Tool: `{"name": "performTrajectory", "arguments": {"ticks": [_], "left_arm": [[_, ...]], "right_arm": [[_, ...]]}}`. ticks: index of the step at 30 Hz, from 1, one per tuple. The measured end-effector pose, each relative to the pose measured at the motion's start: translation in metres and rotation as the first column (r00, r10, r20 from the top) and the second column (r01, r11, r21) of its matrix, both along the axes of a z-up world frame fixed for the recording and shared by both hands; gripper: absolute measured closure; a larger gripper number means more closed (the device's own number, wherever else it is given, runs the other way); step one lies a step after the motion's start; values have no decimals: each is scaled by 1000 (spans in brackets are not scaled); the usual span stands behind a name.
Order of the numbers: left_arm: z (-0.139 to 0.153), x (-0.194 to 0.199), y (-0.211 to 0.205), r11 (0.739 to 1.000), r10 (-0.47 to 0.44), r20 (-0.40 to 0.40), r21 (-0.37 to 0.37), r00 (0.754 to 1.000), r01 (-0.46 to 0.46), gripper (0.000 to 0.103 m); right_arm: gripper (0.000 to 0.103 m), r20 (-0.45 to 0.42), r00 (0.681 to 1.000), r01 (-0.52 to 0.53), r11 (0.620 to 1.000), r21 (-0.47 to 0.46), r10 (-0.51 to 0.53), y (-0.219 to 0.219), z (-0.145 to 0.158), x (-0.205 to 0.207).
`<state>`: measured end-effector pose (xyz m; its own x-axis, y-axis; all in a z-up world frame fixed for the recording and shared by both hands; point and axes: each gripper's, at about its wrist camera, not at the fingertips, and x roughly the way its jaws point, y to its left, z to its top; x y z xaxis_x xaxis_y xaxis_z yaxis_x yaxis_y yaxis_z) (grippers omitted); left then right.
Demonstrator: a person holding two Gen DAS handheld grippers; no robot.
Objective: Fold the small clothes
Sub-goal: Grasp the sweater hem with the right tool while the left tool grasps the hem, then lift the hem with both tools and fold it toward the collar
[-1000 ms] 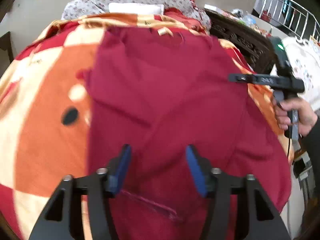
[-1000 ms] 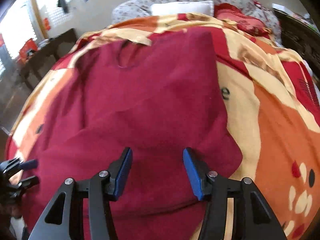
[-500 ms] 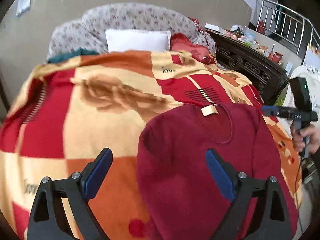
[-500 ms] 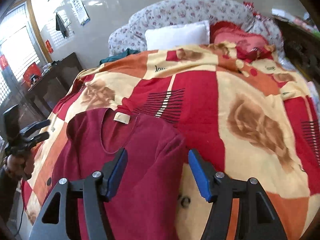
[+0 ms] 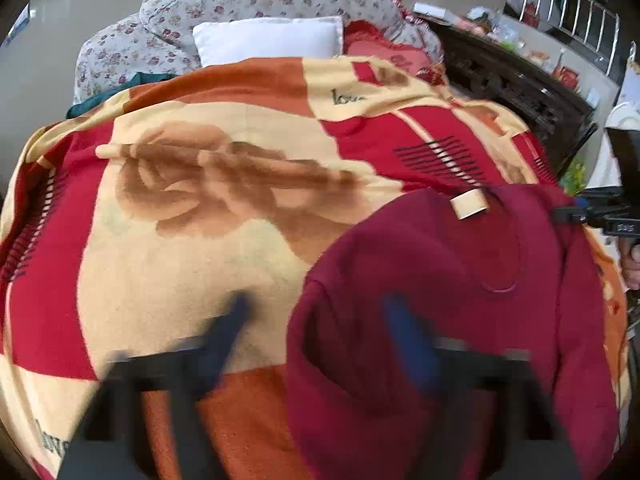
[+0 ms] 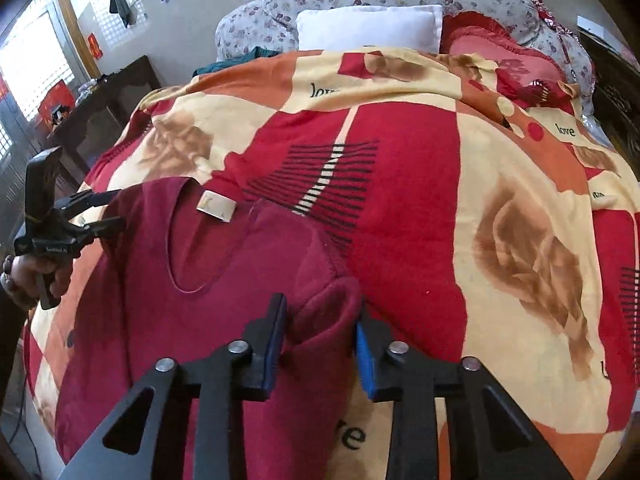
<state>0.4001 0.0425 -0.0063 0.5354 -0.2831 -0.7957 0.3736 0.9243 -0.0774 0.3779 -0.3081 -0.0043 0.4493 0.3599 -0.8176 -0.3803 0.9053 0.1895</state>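
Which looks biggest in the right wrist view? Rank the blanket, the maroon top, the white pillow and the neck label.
1. blanket
2. maroon top, partly magnified by nearness to the camera
3. white pillow, far off, so it looks smaller
4. neck label

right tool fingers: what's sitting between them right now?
In the right wrist view, a bunched shoulder fold of the maroon top sits between the right tool fingers, with blanket just beyond. The pads flank the fold; whether they pinch it is unclear.

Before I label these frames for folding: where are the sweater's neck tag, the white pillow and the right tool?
neck tag [image 6: 215, 209]: right wrist view, tag's middle.
white pillow [image 6: 370, 28]: right wrist view, pillow's front.
right tool [image 6: 320, 340]: right wrist view, between fingertips.
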Motion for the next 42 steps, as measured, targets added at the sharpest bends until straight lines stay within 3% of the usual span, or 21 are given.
{"name": "performTrajectory", "arguments": {"ticks": [1,6,11,15,20,26,31,36,42], "left_arm": [[-1,1,-1,1000,7,-10,13,1000,-7,96],[19,-26,-7,999,-24,68,46,997,20,97],[51,-87,4,998,-40,181,54,983,31,97],[69,-143,18,999,-31,229,24,973,26,97],[79,-243,32,998,-17,298,-48,954,33,97],[53,-351,30,994,12,328,-105,945,23,97],[25,-406,30,992,52,322,-124,945,-12,97],[1,-444,28,992,68,318,-121,946,-30,97],[-30,-462,29,994,67,269,-101,961,-41,91]], "right_arm": [[85,2,1000,-4,1000,1,4,0,0,0],[93,79,997,-14,1000,-23,16,-1,17,-20],[94,183,981,-63,997,-48,71,1,52,-71],[94,267,954,-108,988,-107,133,8,79,-132],[94,370,913,-119,980,-161,172,13,92,-235],[94,407,899,-113,983,-144,163,6,65,-339],[94,397,902,-114,981,-158,168,7,29,-401],[94,399,905,-93,983,-156,149,7,6,-433],[94,361,911,-109,962,-249,197,15,-30,-449]]}}
